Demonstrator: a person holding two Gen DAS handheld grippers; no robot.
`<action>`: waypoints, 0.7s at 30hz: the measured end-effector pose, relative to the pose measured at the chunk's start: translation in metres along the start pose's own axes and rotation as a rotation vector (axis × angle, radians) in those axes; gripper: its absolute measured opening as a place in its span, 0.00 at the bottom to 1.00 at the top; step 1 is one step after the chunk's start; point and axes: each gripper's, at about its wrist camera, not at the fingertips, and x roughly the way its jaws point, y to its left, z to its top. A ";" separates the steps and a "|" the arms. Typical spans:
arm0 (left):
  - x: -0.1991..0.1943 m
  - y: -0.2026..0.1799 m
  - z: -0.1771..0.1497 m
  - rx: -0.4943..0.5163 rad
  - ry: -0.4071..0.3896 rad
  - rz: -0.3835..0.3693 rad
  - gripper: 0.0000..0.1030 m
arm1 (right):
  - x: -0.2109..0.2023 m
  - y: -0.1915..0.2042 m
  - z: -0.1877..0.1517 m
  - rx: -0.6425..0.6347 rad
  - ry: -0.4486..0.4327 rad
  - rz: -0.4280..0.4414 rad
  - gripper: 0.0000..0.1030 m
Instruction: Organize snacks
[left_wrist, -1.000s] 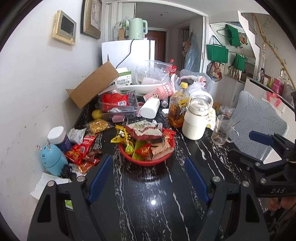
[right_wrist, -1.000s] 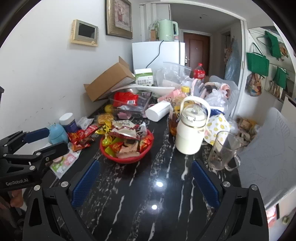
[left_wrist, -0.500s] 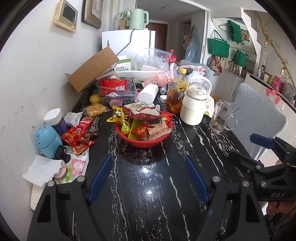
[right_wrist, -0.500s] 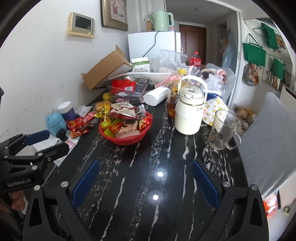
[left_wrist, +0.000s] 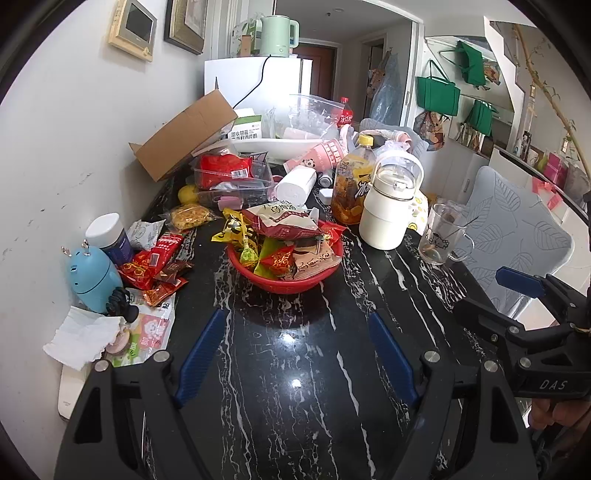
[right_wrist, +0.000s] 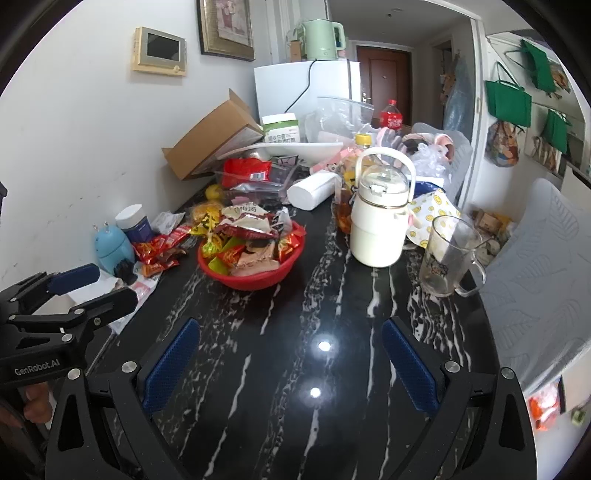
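A red bowl (left_wrist: 284, 284) (right_wrist: 255, 282) heaped with wrapped snack packets sits mid-table on black marble. Loose red snack packets (left_wrist: 155, 262) (right_wrist: 159, 247) lie to its left by the wall, and a yellow packet (left_wrist: 190, 216) lies behind them. My left gripper (left_wrist: 295, 315) hovers open over bare table just in front of the bowl, with nothing between its blue pads (left_wrist: 201, 354). My right gripper (right_wrist: 290, 325) is open too, empty, nearer the table's front and right of the left one. Each gripper shows at the edge of the other's view: right gripper (left_wrist: 517, 291), left gripper (right_wrist: 85, 288).
Right of the bowl stand a white jug (left_wrist: 388, 218), an orange drink bottle (left_wrist: 347, 184) and a glass mug (left_wrist: 439, 236). A blue gadget (left_wrist: 92, 277), a jar and tissue line the left wall. A cardboard box (left_wrist: 184, 136) and a clear tub (left_wrist: 229, 177) crowd the back. A white chair (left_wrist: 517, 236) is at the right.
The right gripper sank a little in the first half second, then held still. The left gripper barely moved. Both stayed open and no snack moved.
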 end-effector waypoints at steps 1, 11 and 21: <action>0.000 -0.001 0.000 0.001 0.000 -0.001 0.77 | 0.000 0.000 0.000 0.001 0.001 0.002 0.97; 0.002 -0.007 0.001 0.011 0.004 0.000 0.77 | 0.003 -0.007 0.000 0.016 0.007 0.003 0.97; 0.001 -0.011 0.003 0.018 0.002 0.000 0.77 | 0.003 -0.008 -0.001 0.017 0.006 0.006 0.97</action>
